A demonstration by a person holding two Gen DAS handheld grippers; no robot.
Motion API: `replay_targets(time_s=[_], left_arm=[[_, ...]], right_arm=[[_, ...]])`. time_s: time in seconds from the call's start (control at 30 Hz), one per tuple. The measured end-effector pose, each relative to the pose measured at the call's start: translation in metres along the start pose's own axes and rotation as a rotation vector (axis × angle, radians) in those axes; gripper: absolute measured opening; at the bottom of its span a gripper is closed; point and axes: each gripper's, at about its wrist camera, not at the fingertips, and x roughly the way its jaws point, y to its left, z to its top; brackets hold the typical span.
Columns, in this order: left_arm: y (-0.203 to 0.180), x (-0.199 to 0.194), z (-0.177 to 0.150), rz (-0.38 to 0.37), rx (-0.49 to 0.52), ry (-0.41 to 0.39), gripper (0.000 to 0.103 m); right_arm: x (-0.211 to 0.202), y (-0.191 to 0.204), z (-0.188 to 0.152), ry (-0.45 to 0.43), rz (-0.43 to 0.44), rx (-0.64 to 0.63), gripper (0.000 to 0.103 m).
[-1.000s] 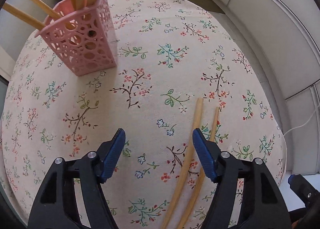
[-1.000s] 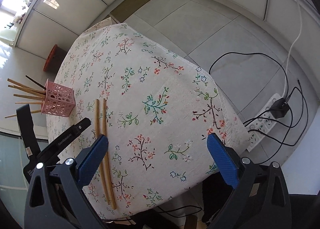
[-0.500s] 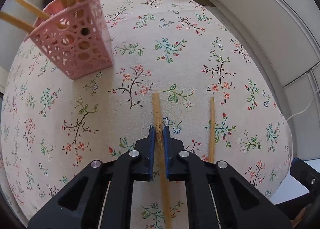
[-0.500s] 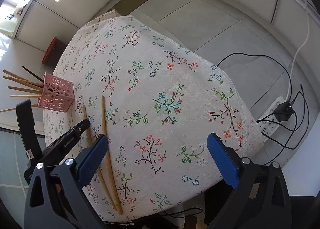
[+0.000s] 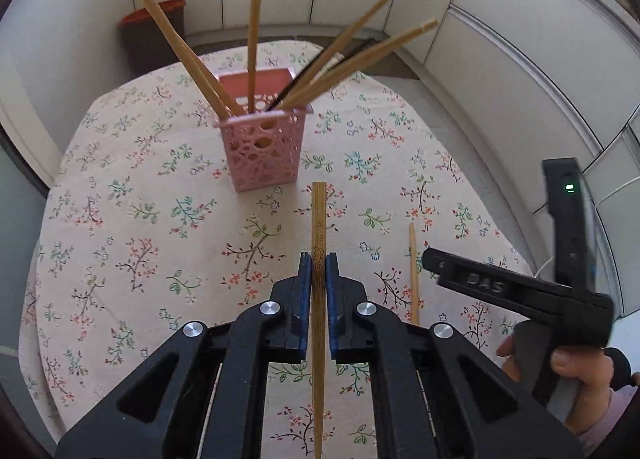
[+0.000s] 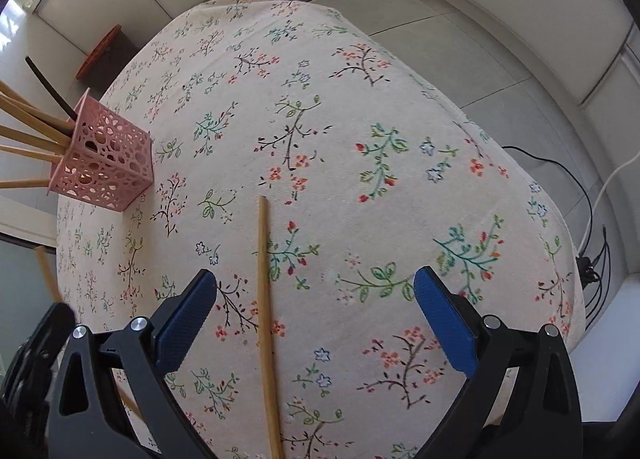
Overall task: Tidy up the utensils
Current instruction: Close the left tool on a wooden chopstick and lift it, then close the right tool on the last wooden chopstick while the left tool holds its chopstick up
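Left gripper [image 5: 316,271] pinching a long tan bamboo chopstick [image 5: 319,227] between blue pads, at lower centre of the left wrist view, blunt end pointing toward the pink perforated plastic holder [image 5: 262,151] standing upright on the table, centre of frame. Appears lifted off the cloth, though contact farther back along the stick cannot be told. Several tan chopsticks and one black one already fanned out of the holder's mouth.

Second thin bamboo chopstick [image 6: 265,299] lying flat on the floral cloth-covered table [image 6: 360,107], lower centre of the right wrist view, between the widely spread blue pads of the right gripper [image 6: 316,315] and untouched by them. Same stick [image 5: 413,271] visible just right of the left gripper in the left wrist view.

Judged step: carrying the held stick to the holder. Best done by raising high enough to clear the rim, tipping toward vertical, and aiming for a gap between the leaning sticks, since a nudge could tip the light holder. Letting go only once the tip sits inside.

For the right side, centring over the lying stick and closing squarely across it to avoid rolling it on the cloth.

Dark bin with orange rim [image 5: 154,39] beyond the table, upper left.
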Motion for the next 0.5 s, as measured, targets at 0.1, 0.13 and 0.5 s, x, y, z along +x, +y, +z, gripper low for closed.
replay_targets(time_s=[0.1,0.13,0.5], left_arm=[[0.007,-0.018,0.000,0.013,-0.015,-0.056,0.007],[0.013,-0.028,-0.002,0.021,-0.017,-0.072,0.007],[0.028,-0.062,-0.001,0.074,-0.024,-0.168,0.007]], right_arm=[[0.016,0.011,0.003,0.032,-0.026,-0.012,0.096],[0.019,0.014,0.003,0.027,-0.045,-0.019,0.097],[0.013,0.035,0.000,-0.027,-0.066,-0.104,0.007]])
